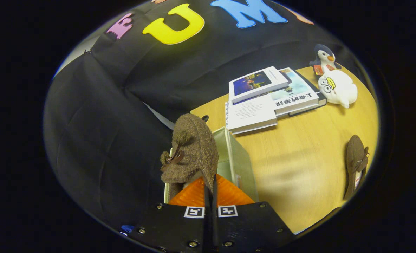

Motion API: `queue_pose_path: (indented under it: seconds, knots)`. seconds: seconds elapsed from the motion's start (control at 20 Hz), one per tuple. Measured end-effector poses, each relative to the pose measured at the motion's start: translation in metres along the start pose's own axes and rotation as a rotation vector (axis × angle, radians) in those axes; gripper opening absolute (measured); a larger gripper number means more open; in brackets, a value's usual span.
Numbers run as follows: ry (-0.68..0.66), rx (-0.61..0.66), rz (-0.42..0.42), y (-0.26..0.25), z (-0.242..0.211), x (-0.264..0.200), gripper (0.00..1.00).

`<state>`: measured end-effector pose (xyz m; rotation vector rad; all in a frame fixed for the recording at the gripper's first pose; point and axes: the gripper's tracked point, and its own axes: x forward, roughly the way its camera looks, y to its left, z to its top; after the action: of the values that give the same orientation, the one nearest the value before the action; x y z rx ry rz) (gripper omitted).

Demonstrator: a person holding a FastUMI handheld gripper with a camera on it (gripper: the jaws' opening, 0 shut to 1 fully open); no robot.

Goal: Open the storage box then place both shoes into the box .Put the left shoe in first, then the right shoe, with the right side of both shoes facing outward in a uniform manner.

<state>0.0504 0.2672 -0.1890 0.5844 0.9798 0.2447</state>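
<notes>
A brown fuzzy shoe (190, 151) with a small bow and pompom hangs just ahead of my fingers, and my gripper (210, 191) is shut on its edge, the two fingers pressed together with the shoe's rim between them. Behind and beside the shoe stands the pale green storage box (234, 158), seen from above at an angle; whether its lid is open is hidden by the shoe. The second brown shoe (356, 165) lies on the wooden table (299, 158), well off to the right of the box.
A stack of books (267, 98) lies on the table beyond the box. Past them sit a white plush toy (338, 89) and a penguin plush (324, 58). The booth's black cloth wall rises behind the table and on the left.
</notes>
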Motion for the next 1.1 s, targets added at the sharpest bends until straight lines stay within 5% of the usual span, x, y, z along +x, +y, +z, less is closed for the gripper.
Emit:
queue_pose_path:
  seconds: [1.05,1.1]
  knots:
    - [0.164,-0.020,-0.115,0.013,-0.090,0.096,0.01]
    - [0.167,-0.039,-0.103,0.015,-0.091,0.095,0.09]
